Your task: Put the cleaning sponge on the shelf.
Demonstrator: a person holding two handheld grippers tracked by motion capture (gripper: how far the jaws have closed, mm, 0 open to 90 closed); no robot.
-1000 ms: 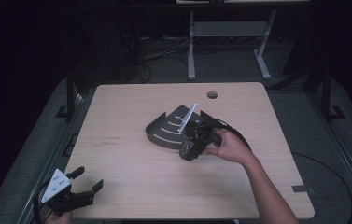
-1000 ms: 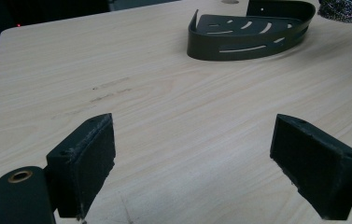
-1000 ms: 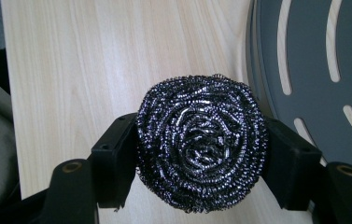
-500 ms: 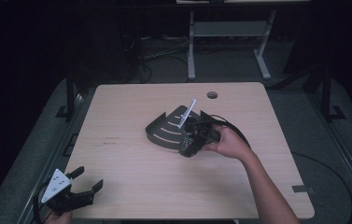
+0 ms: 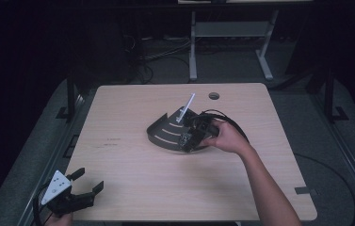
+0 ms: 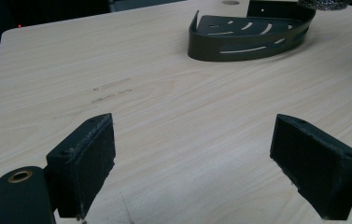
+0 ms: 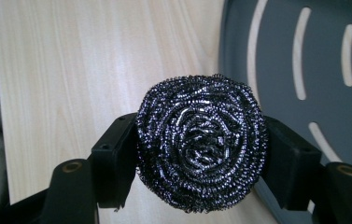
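Note:
A round steel-wool scourer [image 7: 201,168] is clamped between the pads of my right gripper [image 7: 197,165], which is shut on it. In the high view the right gripper [image 5: 191,138] hangs over the near right rim of a dark slotted corner tray [image 5: 163,132] at the table's middle. The tray's slotted floor [image 7: 323,79] lies just to the right of the scourer, with bare wood to its left. My left gripper [image 5: 90,178] rests at the table's near left corner. The left gripper [image 6: 192,163] is open, with nothing between its fingers, and it faces the tray [image 6: 253,39].
The light wooden table [image 5: 133,165] has a cable hole [image 5: 213,96] near its far edge. The right gripper's black cable [image 5: 234,125] loops behind the hand. A pale metal frame [image 5: 231,30] stands on the dark floor beyond the table.
The right gripper with the scourer has crept slightly left and away, further over the tray. The left gripper has stayed put.

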